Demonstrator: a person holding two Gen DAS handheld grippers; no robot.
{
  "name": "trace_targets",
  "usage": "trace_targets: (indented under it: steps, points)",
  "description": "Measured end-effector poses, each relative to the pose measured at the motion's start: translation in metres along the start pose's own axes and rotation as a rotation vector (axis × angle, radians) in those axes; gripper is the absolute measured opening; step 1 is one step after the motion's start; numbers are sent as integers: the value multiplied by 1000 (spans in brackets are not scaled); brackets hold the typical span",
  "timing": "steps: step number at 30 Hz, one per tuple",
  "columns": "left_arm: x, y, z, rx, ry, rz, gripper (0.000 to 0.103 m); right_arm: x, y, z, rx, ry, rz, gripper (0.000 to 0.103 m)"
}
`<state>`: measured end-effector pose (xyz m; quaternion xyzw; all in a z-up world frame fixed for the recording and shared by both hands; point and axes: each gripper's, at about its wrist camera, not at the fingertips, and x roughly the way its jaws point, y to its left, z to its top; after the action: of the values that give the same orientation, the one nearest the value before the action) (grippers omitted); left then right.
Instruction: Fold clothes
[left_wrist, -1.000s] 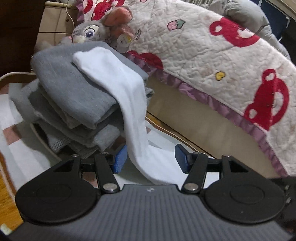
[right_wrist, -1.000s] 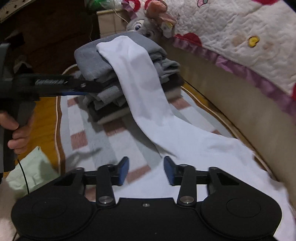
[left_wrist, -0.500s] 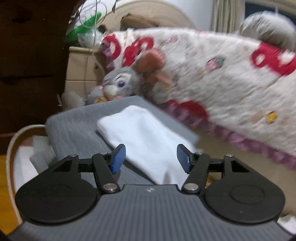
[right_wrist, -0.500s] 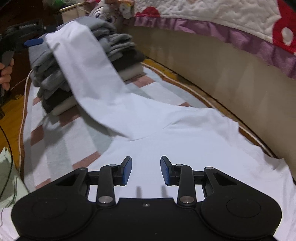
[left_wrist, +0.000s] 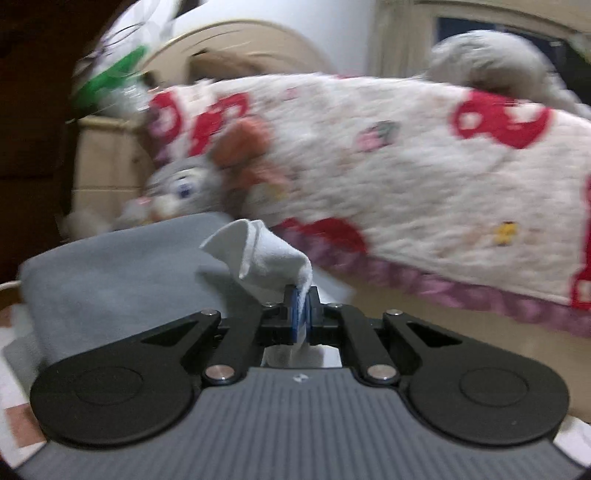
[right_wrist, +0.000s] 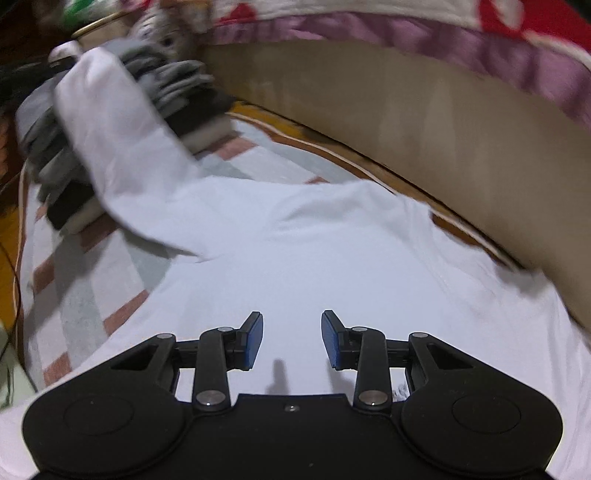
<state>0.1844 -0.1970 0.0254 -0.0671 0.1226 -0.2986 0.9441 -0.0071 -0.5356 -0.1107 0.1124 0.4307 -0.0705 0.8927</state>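
Note:
A white long-sleeved shirt (right_wrist: 314, 258) lies spread on the striped rug, one sleeve (right_wrist: 110, 147) draped up over a stack of folded grey clothes (right_wrist: 177, 88). In the left wrist view my left gripper (left_wrist: 301, 314) is shut on the sleeve's end (left_wrist: 266, 254), pinched into a bunch just above the top grey garment (left_wrist: 110, 273). My right gripper (right_wrist: 291, 339) hovers low over the shirt's body, its blue pads apart with nothing between them.
A bed with a white and red quilt (left_wrist: 406, 192) and a beige side panel (right_wrist: 406, 129) runs along the right. A grey stuffed rabbit (left_wrist: 184, 192) sits behind the stack. The striped rug (right_wrist: 81, 295) covers the floor, with wooden floor (right_wrist: 9, 229) to its left.
My left gripper rose to the top of the stack and closed on the sleeve's end. My right gripper moved forward and down over the shirt's body, staying open.

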Motion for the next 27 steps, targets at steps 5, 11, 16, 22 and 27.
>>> trace_targets:
  steps: [5, 11, 16, 22, 27]
  points:
    - [-38, -84, -14, 17, 69, -206, 3, 2, -39, -15, 222, -12, 79, 40]
    - [-97, -193, -71, 110, 287, -464, 3, 6, -86, -50, 470, -35, 102, 42]
    - [-87, -204, -142, 103, 478, -467, 3, -11, -102, -78, 689, -99, 221, 43]
    - [-67, -192, -174, 134, 501, -427, 3, -13, -108, -111, 978, -79, 332, 44]
    - [-72, -195, -166, 100, 489, -550, 3, -15, -104, -109, 1137, -41, 455, 54]
